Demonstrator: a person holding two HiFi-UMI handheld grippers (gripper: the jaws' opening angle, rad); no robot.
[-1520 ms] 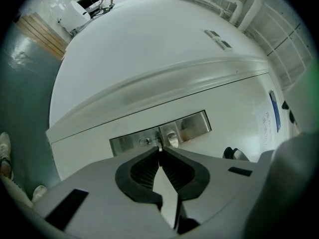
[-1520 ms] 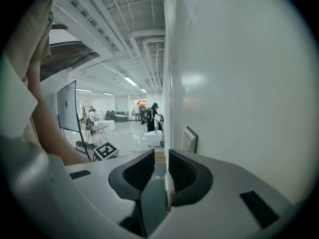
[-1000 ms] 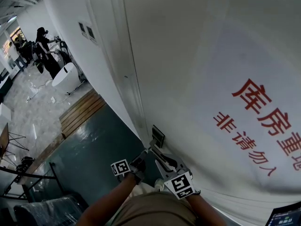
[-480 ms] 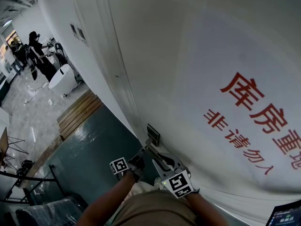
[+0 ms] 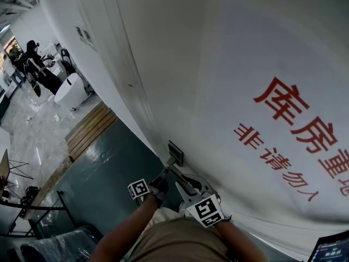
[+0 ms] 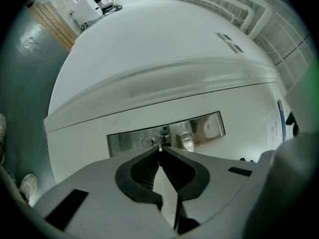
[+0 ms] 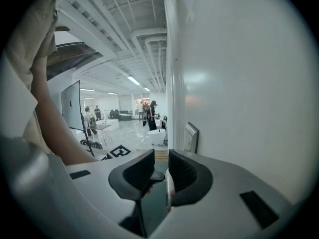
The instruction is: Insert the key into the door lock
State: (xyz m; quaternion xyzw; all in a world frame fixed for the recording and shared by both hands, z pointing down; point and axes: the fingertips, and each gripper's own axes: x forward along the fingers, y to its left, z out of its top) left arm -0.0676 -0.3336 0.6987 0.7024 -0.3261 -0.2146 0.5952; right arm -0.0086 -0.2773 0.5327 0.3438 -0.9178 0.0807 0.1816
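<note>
The steel lock plate on the white door fills the middle of the left gripper view, with the oval keyhole left of the lever handle. My left gripper is shut on the key. Only the key's thin metal tip shows past the pads, just right of the keyhole; I cannot tell if it touches. In the head view the left gripper points at the lock plate. The right gripper hangs close beside it, and in its own view the right gripper shows a narrow gap with nothing gripped.
Red characters are printed on the door. Dark green floor lies below, with wooden boards along the wall. People and a white machine stand far off in the hall. A screen corner shows at the bottom right.
The head camera has shifted slightly, so the door lettering sits a little further left. Both grippers keep their places by the lock plate.
</note>
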